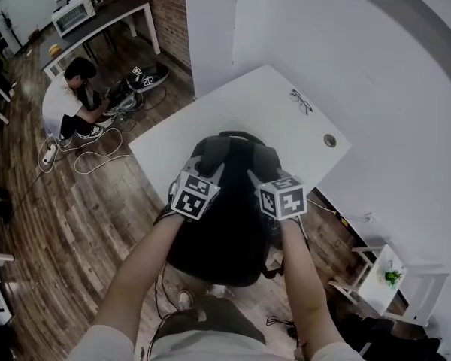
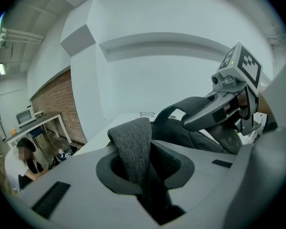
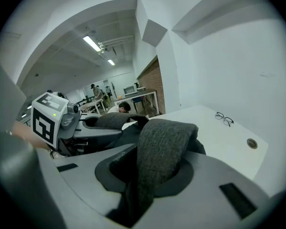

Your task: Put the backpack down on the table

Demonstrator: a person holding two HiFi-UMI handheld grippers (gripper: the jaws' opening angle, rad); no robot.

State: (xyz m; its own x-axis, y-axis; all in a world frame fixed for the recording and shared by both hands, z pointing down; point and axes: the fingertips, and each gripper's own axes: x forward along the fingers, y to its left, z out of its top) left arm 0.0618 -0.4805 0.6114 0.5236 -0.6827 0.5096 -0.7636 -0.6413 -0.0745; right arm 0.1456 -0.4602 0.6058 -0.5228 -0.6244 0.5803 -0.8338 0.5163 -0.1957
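Note:
A black backpack [image 1: 225,224] is at the near end of the white table [image 1: 270,104], its lower part hanging past the table edge over the floor. I cannot tell whether it rests on the tabletop. My left gripper [image 1: 208,165] is shut on the left grey shoulder strap [image 2: 133,142], which runs up through its jaws [image 2: 143,175]. Close beside it, my right gripper [image 1: 255,173] is shut on the other strap [image 3: 162,142], which loops over its jaws [image 3: 148,175]. Each gripper shows in the other's view: the right gripper [image 2: 214,111], the left gripper [image 3: 86,128].
A pair of glasses [image 1: 301,101] and a round cable hole [image 1: 330,140] are at the table's far end. White walls close in behind and to the right. A person [image 1: 71,96] sits on the wooden floor among cables at left. A small white stand with a plant [image 1: 387,277] is lower right.

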